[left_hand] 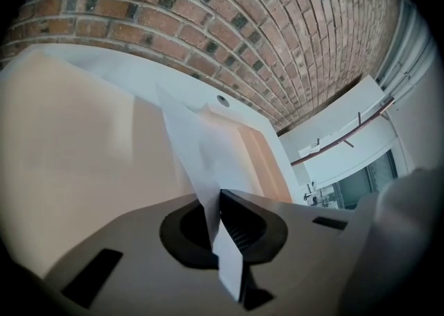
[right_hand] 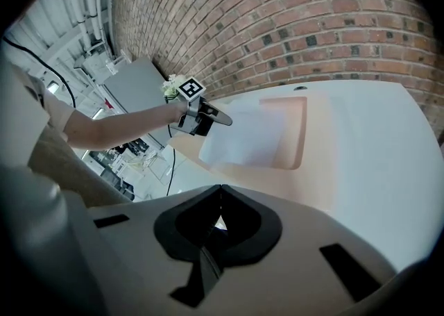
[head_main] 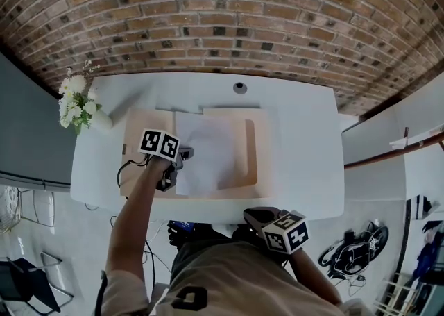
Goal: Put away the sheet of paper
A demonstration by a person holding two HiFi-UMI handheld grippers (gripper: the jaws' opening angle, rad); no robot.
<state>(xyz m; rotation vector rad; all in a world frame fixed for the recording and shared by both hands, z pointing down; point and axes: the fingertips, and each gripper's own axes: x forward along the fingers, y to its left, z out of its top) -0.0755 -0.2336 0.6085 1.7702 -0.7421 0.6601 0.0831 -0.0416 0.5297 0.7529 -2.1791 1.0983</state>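
Observation:
A white sheet of paper [head_main: 208, 151] lies over an open tan folder [head_main: 253, 169] on the white table [head_main: 305, 134]. My left gripper [head_main: 182, 158] is at the sheet's left edge and is shut on it. In the left gripper view the paper [left_hand: 198, 151] rises from between the closed jaws of that gripper [left_hand: 218, 200], its edge lifted off the folder [left_hand: 83, 148]. My right gripper [head_main: 253, 216] hangs near my body, off the table's front edge, shut and holding nothing. The right gripper view shows its jaws closed [right_hand: 220, 193], with the sheet [right_hand: 243, 141] and left gripper [right_hand: 208, 119] beyond.
A vase of white flowers [head_main: 80, 110] stands at the table's left end. A cable hole [head_main: 240, 87] sits at the back edge, below the brick wall [head_main: 222, 16]. A black cable [head_main: 123, 169] hangs at the table's left front. A white surface [head_main: 378, 141] stands to the right.

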